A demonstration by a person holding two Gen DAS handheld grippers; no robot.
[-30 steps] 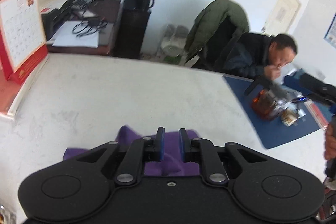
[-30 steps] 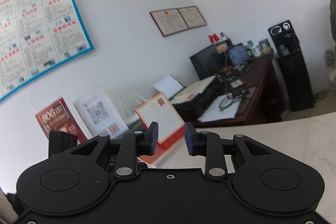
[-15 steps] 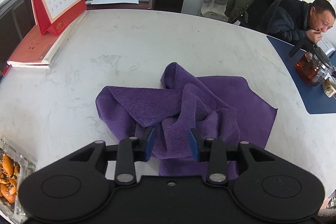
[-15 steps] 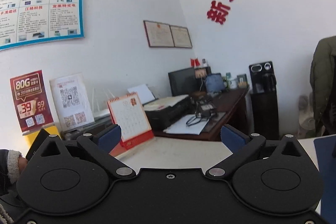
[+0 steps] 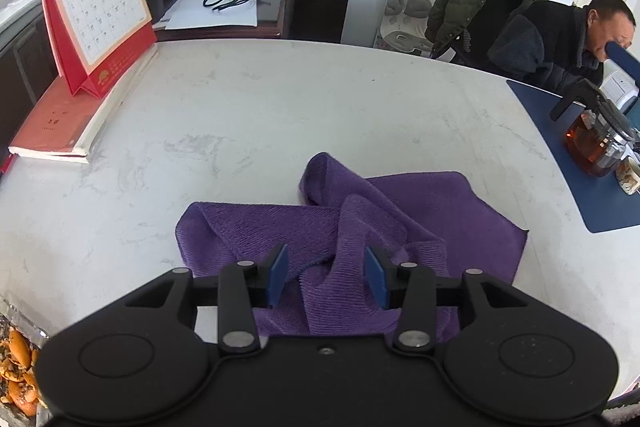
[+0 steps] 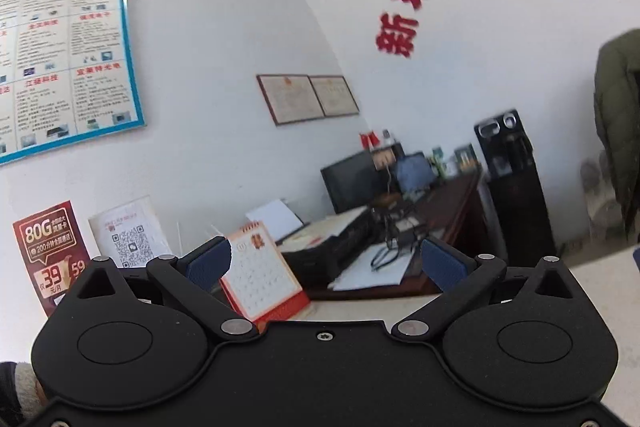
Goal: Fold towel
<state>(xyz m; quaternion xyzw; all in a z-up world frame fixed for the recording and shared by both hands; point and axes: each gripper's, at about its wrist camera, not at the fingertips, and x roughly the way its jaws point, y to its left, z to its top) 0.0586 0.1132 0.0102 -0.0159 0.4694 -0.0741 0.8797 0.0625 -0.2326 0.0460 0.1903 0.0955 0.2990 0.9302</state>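
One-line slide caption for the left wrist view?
Left gripper, jaws opening, above a crumpled purple towel on the white table.

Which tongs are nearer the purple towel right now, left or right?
Left. The left tongs hang just over the crumpled purple towel, jaws opening, not gripping it. The right tongs are wide open and point across the room; no towel shows in that view.

we lose the towel (image 5: 360, 211)'s near edge behind the left gripper (image 5: 326, 277); beside it, peels (image 5: 18, 371) are cut off.
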